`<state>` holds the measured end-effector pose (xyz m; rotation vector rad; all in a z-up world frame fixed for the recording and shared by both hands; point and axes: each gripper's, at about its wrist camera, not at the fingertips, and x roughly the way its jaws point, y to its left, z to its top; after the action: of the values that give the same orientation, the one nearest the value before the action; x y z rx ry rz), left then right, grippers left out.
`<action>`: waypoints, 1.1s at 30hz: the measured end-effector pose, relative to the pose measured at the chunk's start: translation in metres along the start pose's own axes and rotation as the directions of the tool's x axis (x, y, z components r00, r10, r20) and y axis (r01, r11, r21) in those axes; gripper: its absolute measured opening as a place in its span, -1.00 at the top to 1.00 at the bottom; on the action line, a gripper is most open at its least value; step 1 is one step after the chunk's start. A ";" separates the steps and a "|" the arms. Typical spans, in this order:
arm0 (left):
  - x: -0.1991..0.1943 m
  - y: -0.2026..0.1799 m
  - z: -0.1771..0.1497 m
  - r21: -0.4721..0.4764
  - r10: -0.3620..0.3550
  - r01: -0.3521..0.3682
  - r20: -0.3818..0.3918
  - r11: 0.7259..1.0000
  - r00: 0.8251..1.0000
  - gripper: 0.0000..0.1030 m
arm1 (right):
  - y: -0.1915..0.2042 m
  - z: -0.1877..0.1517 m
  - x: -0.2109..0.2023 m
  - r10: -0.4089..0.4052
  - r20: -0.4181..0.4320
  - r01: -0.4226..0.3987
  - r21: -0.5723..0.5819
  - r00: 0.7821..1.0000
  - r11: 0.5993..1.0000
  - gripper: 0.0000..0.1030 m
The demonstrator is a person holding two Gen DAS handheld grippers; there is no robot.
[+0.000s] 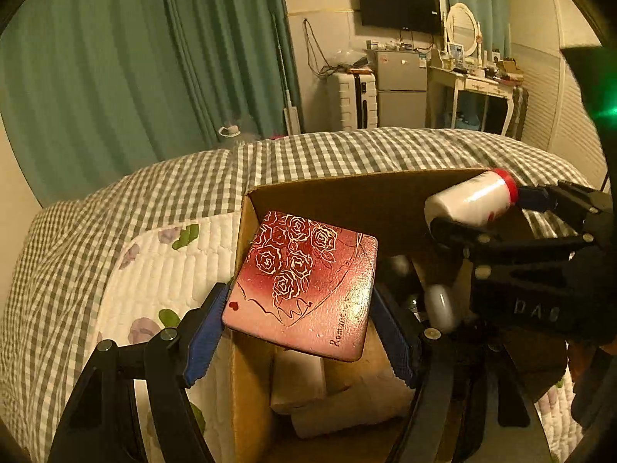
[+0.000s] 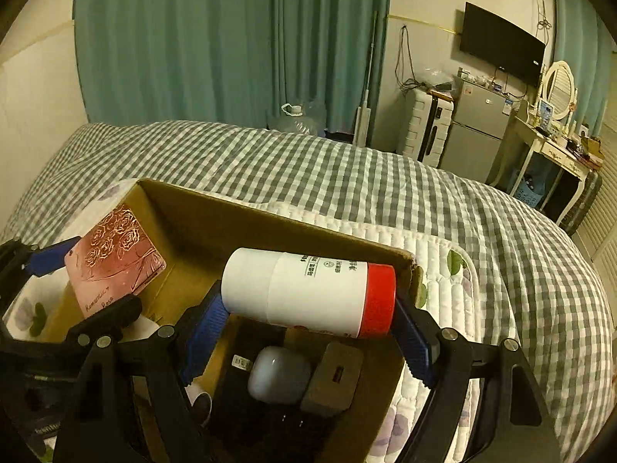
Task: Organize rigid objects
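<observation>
Over the cardboard box (image 2: pixel 185 208), the left claw (image 1: pixel 297 320) clamps a rose-printed tin (image 1: pixel 304 281); at its 2 o'clock, the right claw (image 2: pixel 308 328) grips a white bottle (image 2: pixel 300 289).

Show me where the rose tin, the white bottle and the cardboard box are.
rose tin (image 1: pixel 304 285), left wrist view, middle of lid.
white bottle (image 2: pixel 308 293), right wrist view, middle of body.
cardboard box (image 2: pixel 246 227), right wrist view, inner far wall.
</observation>
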<state>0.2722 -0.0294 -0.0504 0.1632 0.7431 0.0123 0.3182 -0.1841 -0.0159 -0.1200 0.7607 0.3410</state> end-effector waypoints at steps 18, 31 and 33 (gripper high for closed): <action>-0.174 0.016 0.051 -0.040 -0.023 0.033 0.229 0.999 0.973 -0.58 | -0.003 0.029 -0.195 -0.117 0.177 0.104 0.078 0.977 0.991 -0.71; -0.341 0.051 0.027 -0.054 -0.001 0.030 0.467 0.998 0.884 -0.72 | 0.032 0.000 -0.382 -0.169 0.387 0.137 0.111 0.906 0.984 -0.81; -0.356 0.050 0.016 -0.050 0.018 0.010 0.521 0.999 0.854 -0.73 | 0.044 -0.007 -0.393 -0.179 0.402 0.161 0.077 0.898 0.984 -0.82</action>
<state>0.0227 -0.0063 0.2081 0.1113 0.1955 -0.0095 0.0337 -0.2467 0.2520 -0.0713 0.3379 0.1730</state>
